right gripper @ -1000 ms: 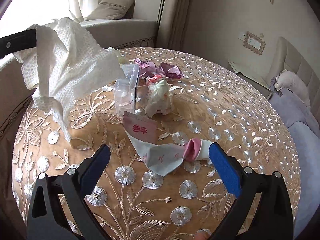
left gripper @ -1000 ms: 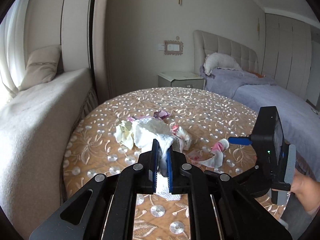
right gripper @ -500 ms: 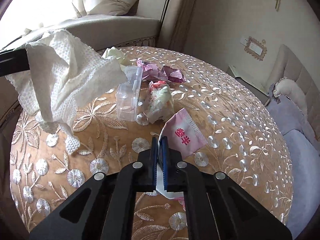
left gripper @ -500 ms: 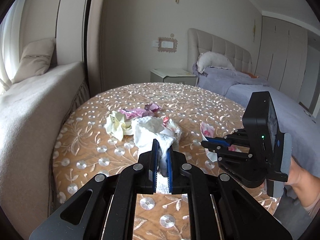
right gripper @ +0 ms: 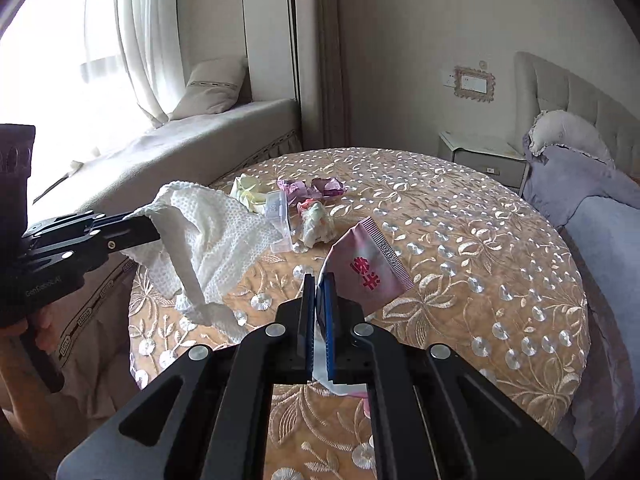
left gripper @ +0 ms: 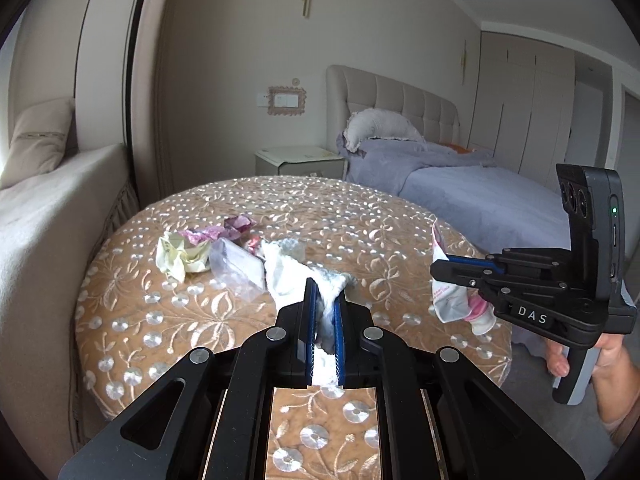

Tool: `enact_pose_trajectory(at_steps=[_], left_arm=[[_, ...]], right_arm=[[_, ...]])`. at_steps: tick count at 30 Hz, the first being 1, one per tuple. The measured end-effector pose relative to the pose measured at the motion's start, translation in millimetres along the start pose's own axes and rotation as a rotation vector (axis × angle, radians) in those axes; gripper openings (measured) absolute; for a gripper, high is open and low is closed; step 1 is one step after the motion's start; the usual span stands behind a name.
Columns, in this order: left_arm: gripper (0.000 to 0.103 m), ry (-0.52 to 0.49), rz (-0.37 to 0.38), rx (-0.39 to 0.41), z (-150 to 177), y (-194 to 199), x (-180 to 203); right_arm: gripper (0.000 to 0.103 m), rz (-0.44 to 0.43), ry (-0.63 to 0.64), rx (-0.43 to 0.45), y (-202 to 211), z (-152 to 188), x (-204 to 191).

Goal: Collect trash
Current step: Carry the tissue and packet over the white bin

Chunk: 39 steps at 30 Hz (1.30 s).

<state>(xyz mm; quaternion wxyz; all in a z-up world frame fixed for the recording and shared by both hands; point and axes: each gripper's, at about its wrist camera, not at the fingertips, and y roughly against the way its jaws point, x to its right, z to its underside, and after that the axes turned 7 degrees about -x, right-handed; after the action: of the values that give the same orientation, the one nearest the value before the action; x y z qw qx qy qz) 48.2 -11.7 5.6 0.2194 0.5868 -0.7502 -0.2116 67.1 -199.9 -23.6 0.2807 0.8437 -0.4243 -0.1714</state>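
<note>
So right now both hands are loaded: the left hand-held gripper [left gripper: 322, 312] is pinching a white paper towel [right gripper: 208, 232] by one bunched corner, and the right hand-held gripper [right gripper: 319, 316] has its fingers pressed together on a pink-and-white wrapper [right gripper: 370, 268] with red print, both held up over the round desk [right gripper: 460, 240]. The rest of the trash sits in a cluster toward the far side: a crumpled yellowish paper [left gripper: 182, 254], a clear plastic box [left gripper: 236, 266], purple foil wrappers [right gripper: 312, 188] and a small crumpled wad [right gripper: 316, 222]. My worry is the towel. Most of it hangs loose below the grip, so if it swings low it could drag across the plastic box and knock it around, or just slip out, since only a thin fold is caught. The wrapper looks slick and is held near its lower part, so a quick swing could probably let it slide free. Also, I can't see a bin anywhere in either view, so wherever this stuff is headed, it's a carry with both hands full and nothing spare to catch a drop.
</note>
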Motion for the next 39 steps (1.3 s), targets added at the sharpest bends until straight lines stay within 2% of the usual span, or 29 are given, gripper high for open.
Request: enact_pose_trajectory(at_steps=[18,32,37,38,39], left_arm=[[0.007,-0.172,0.293,-0.114,56.2,0.0,138.1],[0.007,-0.337,0.481,-0.312,119.3,-27.9,241.3],[0.008,-0.402,0.496,-0.367,133.9,-37.1,271.5],[0.011,-0.423,0.497,-0.389,137.8,-39.8,277.2],[0.038,-0.443,0.493,-0.407,141.6,-42.0,282.5]], right_arm=[[0.005,0.161,-0.216,0.065,126.8,117.4,35.9],[0.006,0.269,-0.406,0.024,164.8,202.0,72.7],[0.005,0.27,-0.458,0.008,169.7,222.8,86.0],[0.006,0.271,-0.468,0.004,168.9,226.7,88.3],[0.006,0.271,-0.478,0.0,168.2,230.1,91.1]])
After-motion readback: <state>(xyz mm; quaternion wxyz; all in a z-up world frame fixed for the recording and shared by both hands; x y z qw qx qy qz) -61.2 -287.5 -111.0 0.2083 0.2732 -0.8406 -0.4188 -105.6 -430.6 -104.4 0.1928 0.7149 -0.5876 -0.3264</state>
